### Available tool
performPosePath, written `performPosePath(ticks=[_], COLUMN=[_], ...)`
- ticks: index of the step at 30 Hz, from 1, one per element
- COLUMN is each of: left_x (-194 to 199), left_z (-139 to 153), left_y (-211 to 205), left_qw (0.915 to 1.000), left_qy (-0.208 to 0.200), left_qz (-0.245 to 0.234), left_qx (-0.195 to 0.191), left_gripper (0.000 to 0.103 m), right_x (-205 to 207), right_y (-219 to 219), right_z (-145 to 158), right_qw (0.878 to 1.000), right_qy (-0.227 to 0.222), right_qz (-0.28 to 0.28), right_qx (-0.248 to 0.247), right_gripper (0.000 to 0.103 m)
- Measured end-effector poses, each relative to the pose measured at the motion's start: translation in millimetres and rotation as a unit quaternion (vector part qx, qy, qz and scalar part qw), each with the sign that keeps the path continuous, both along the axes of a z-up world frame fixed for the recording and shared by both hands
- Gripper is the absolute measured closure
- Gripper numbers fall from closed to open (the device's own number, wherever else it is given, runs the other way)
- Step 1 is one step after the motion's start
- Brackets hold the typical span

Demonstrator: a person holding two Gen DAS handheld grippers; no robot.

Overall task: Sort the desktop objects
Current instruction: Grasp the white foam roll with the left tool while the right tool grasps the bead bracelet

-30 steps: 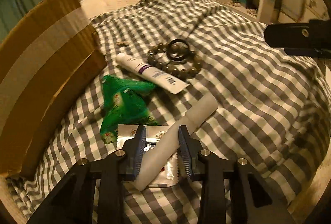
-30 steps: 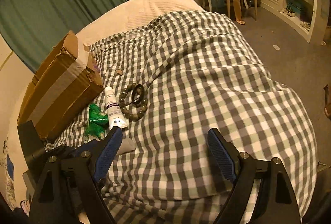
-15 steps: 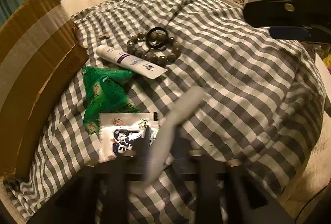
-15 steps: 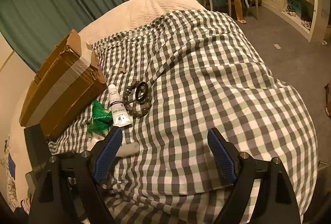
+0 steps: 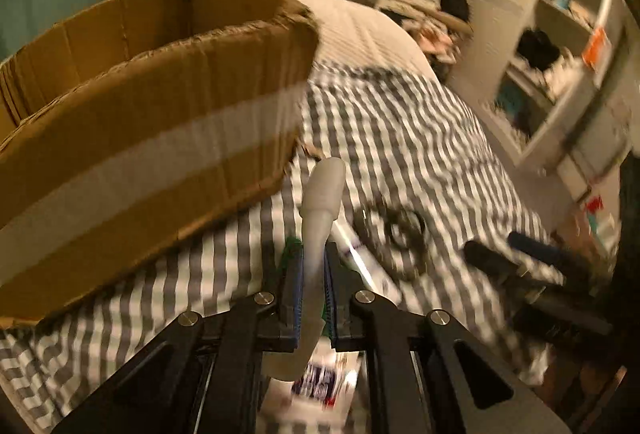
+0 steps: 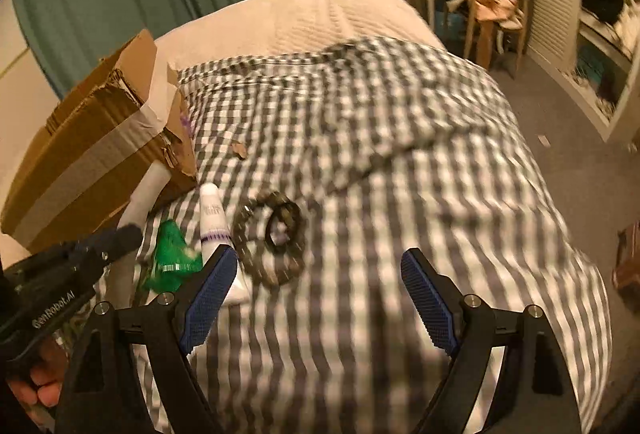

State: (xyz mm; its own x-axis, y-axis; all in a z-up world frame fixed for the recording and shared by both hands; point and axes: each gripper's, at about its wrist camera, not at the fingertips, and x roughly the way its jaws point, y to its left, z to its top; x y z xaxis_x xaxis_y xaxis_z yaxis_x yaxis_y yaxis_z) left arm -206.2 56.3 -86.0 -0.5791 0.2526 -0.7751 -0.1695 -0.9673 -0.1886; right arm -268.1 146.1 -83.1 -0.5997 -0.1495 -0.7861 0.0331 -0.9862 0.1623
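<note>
Grey-white checked bedspread [image 6: 400, 161], brown box [image 5: 152, 121]

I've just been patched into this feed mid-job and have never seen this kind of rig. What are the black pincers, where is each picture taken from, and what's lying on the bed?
There is no robot arm here. A person holds one two-finger gripper in each hand, and each gripper has a fisheye camera looking out along its fingers.

The left wrist view shows the left gripper shut on a pale, whitish tube-shaped object, lifted beside the open cardboard box.

The right wrist view shows the right gripper open and empty above the checked bedspread.

Lying on the bedspread are a white tube with a purple band, a green packet and a beaded bracelet with a black ring on it. A printed sachet lies under the left gripper, too blurred to read.
</note>
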Motion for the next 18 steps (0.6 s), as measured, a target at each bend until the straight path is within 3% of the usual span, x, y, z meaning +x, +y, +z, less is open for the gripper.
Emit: performPosePath(ticks=[2,5,9,10,13,18], left_x=[-6.2,-10.3,-14.3,-14.4,-12.7,-12.6], left_z=[-6.7,-21.0,-28.6,-29.2,-28.6,-25.1], left_y=[-5.0,-7.9,-8.4,-8.5,-8.9,-11.5], left_qw=[0.9997,0.9999,0.9999,0.9999,0.9999,0.9998], left_qy=[0.0,-0.008,-0.009,-0.009,-0.007,-0.005], left_qz=[0.004,0.01,0.01,0.006,0.005,0.003], left_qx=[0.024,0.01,0.011,0.012,0.012,0.021], left_gripper=[0.094,0.094,0.094,0.094,0.094,0.094], right_x=[-12.4,-33.3,-54.7,-54.9,-47.6,-38.6], right_y=[-10.2,-21.5,-25.6,-26.5,-24.3,-20.9], right_z=[-5.7,-18.7,-37.9,-38.5,-35.5,-15.9], right_qw=[1.0,1.0,0.999,0.999,0.999,1.0], right_qy=[-0.005,-0.01,-0.034,-0.034,-0.023,-0.011], right_qz=[0.013,0.026,0.027,0.026,0.023,0.021], right_qx=[0.008,0.009,-0.006,-0.005,-0.008,-0.004], right_gripper=[0.023,0.033,0.087,0.092,0.098,0.098])
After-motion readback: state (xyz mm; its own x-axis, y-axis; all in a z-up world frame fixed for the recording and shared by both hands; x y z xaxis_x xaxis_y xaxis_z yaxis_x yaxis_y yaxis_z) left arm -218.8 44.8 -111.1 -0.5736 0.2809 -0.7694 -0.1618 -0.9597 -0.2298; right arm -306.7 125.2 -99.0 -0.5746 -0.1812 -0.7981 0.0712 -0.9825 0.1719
